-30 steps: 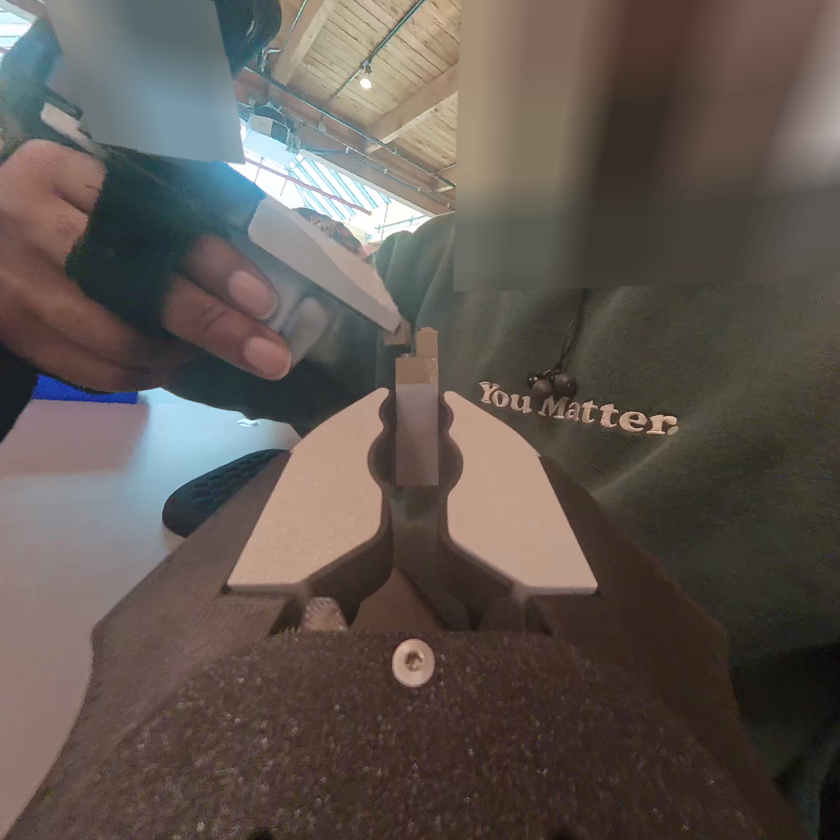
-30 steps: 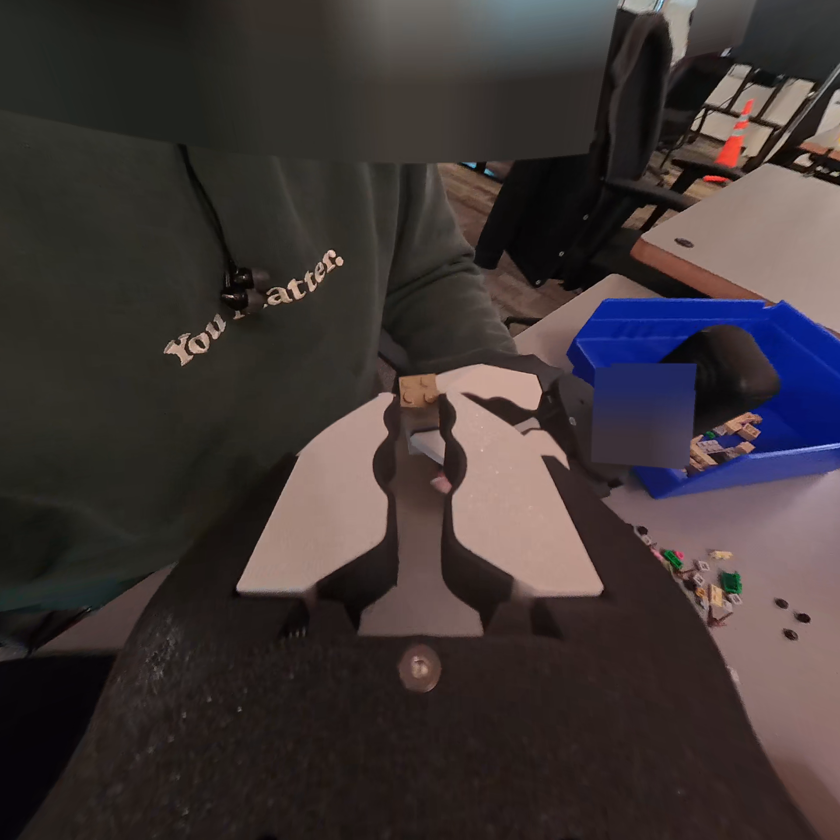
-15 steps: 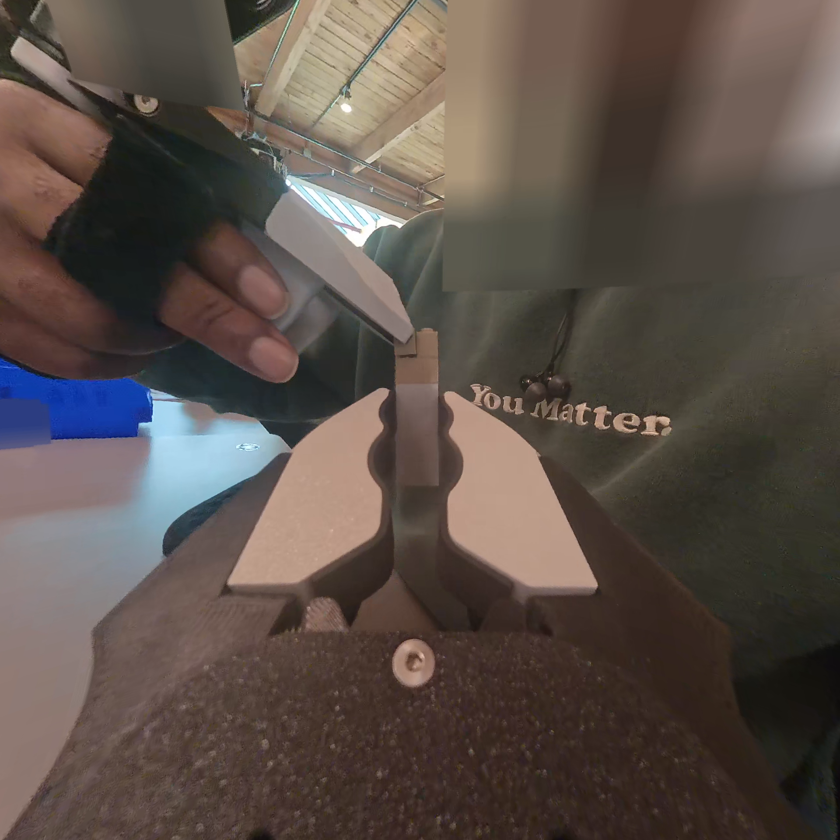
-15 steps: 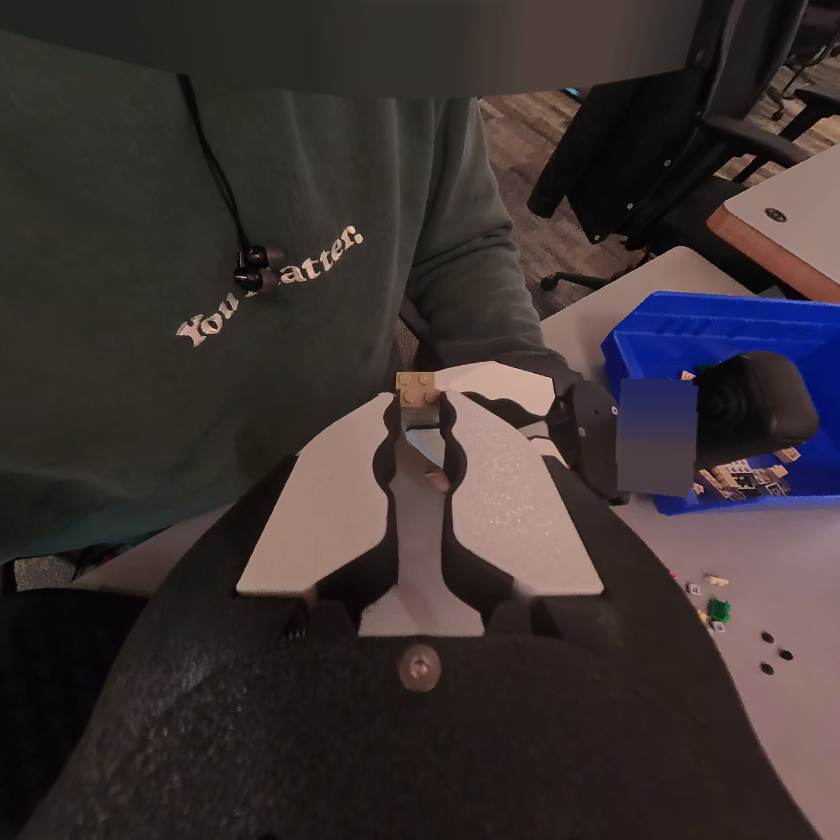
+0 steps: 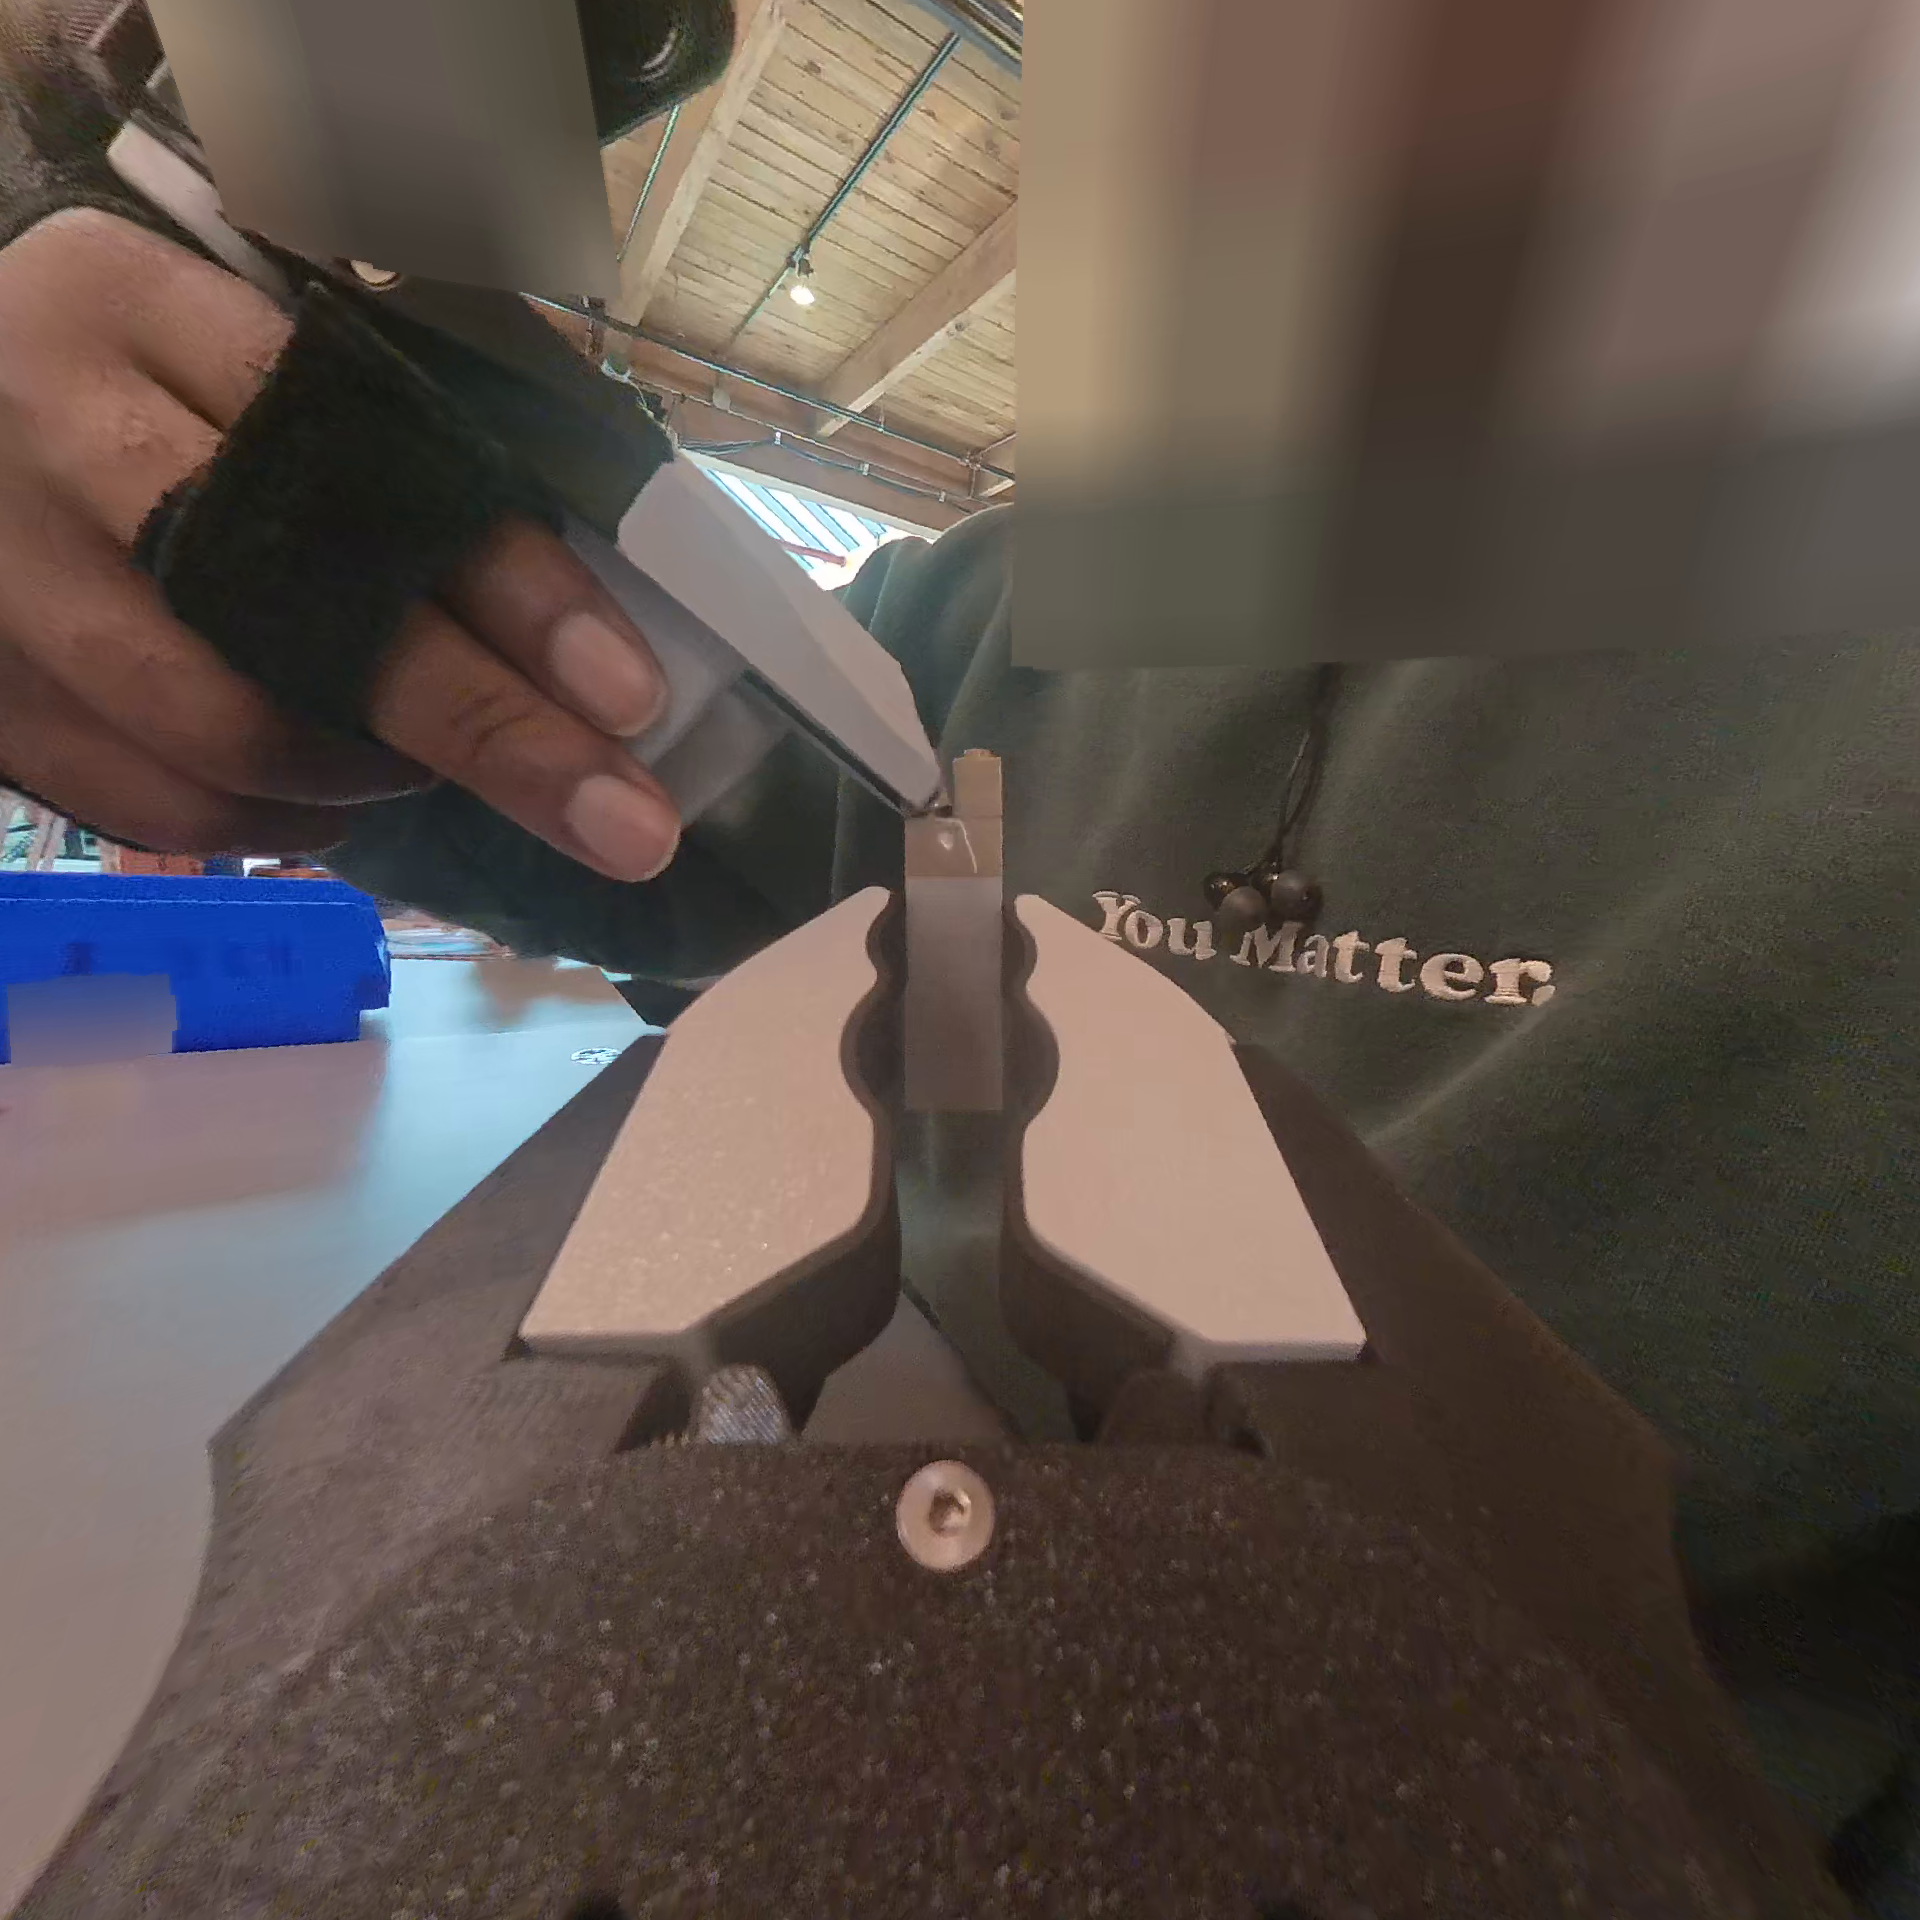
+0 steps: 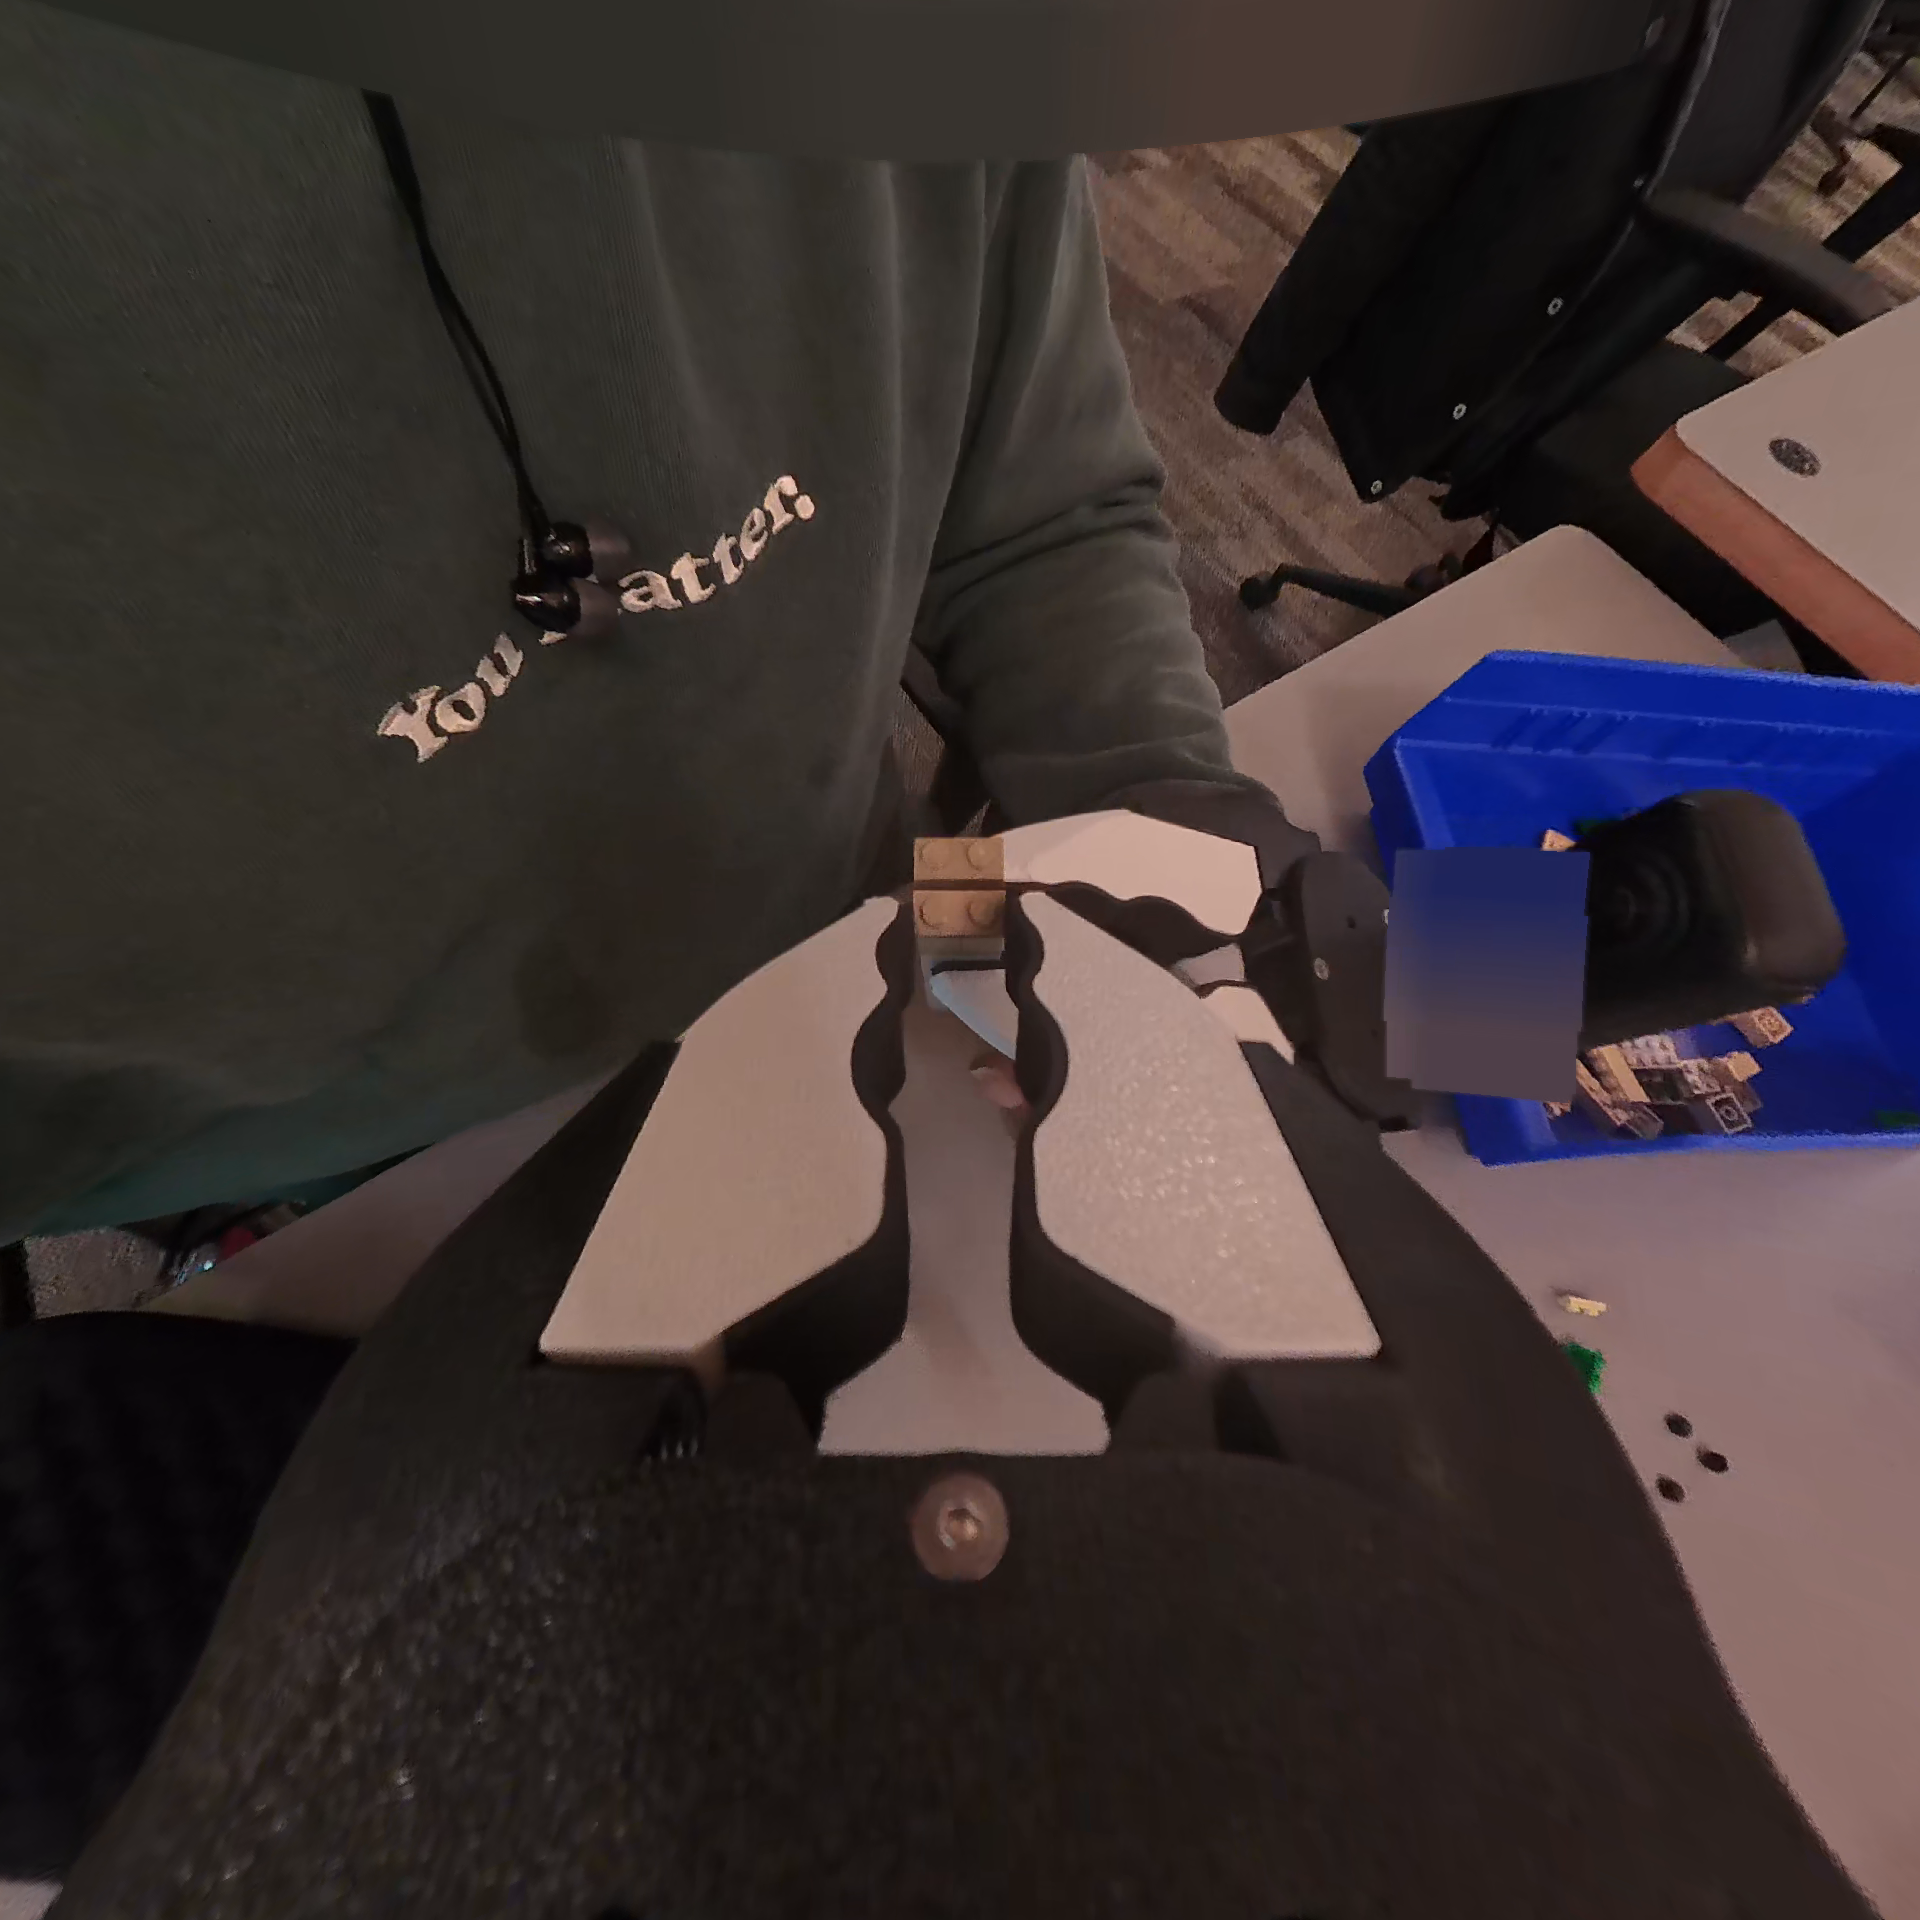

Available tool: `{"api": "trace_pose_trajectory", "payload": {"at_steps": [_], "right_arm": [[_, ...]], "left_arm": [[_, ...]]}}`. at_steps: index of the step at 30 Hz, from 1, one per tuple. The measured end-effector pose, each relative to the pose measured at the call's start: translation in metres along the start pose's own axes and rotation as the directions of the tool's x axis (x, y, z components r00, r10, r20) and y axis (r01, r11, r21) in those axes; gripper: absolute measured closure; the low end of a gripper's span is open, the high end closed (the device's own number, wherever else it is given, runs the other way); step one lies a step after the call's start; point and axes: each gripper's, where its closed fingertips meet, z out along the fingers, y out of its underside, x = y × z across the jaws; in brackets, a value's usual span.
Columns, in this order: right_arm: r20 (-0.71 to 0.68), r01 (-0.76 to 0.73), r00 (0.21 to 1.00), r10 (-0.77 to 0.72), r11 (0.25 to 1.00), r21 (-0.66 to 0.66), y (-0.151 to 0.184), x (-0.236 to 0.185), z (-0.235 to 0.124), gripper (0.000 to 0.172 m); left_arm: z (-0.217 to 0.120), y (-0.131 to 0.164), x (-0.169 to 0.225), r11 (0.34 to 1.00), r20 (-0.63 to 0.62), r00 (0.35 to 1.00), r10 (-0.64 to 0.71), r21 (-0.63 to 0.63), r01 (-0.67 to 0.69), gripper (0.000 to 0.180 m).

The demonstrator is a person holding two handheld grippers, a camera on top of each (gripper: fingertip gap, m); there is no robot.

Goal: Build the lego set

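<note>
In the left wrist view my left gripper (image 5: 954, 914) is shut on an upright grey brick (image 5: 954, 987) that carries a tan brick (image 5: 979, 795) on top. My right gripper (image 5: 920, 795) comes in from the upper left in a gloved hand, and its tips touch the top of this stack beside the tan brick. In the right wrist view my right gripper (image 6: 958, 920) is shut on a small tan studded brick (image 6: 958, 914). It lies flush against the other tan brick (image 6: 958, 860) on the grey piece (image 6: 961, 948). The left gripper (image 6: 1023, 886) shows side-on just beyond.
A person in a dark green sweatshirt (image 6: 520, 416) sits close behind both grippers. A blue bin (image 6: 1662, 748) with several small bricks stands on the grey table (image 6: 1558, 1195), and also shows in the left wrist view (image 5: 187, 935). Loose bricks (image 6: 1584, 1304) lie nearby. A chair with a black jacket (image 6: 1455, 260) stands behind. The tips of both grippers are at nearly the same place.
My right gripper has brought its tan brick down against the stack in my left gripper; a second ago it hung just beside it. Both grasps have stayed shut.
</note>
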Motion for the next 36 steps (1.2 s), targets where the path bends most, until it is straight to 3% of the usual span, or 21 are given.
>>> {"api": "trace_pose_trajectory", "payload": {"at_steps": [13,16,18,21,25,30,36], "right_arm": [[-0.018,-0.021,1.000,0.020,0.997,-0.075,-0.004,0.005,0.000,0.144],[-0.094,-0.054,0.994,0.050,0.997,-0.047,-0.008,0.011,-0.010,0.140],[-0.220,-0.050,0.975,0.043,0.998,-0.027,-0.007,0.019,-0.022,0.136],[-0.469,-0.019,0.883,-0.001,0.999,-0.039,0.006,0.031,-0.041,0.132],[-0.740,0.013,0.653,-0.162,0.979,-0.203,0.041,0.045,-0.059,0.119],[-0.800,0.012,0.509,-0.317,0.932,-0.362,0.072,0.052,-0.045,0.091],[-0.809,0.025,0.491,-0.324,0.933,-0.359,0.084,0.059,-0.031,0.083]], "left_arm": [[-0.001,-0.003,-0.001,0.999,0.032,0.999,0.033,0.002,-0.033,0.164],[-0.005,-0.008,-0.012,0.998,0.119,0.991,0.065,0.019,-0.068,0.164],[-0.013,-0.015,-0.027,0.993,0.243,0.964,0.104,0.030,-0.115,0.164],[-0.029,-0.020,-0.052,0.988,0.436,0.890,0.135,0.009,-0.154,0.164],[-0.046,-0.022,-0.076,0.988,0.597,0.791,0.131,-0.014,-0.152,0.164],[-0.051,-0.015,-0.090,0.993,0.667,0.737,0.106,-0.033,-0.114,0.164],[-0.049,-0.013,-0.090,0.995,0.657,0.749,0.092,-0.027,-0.098,0.164]]}}
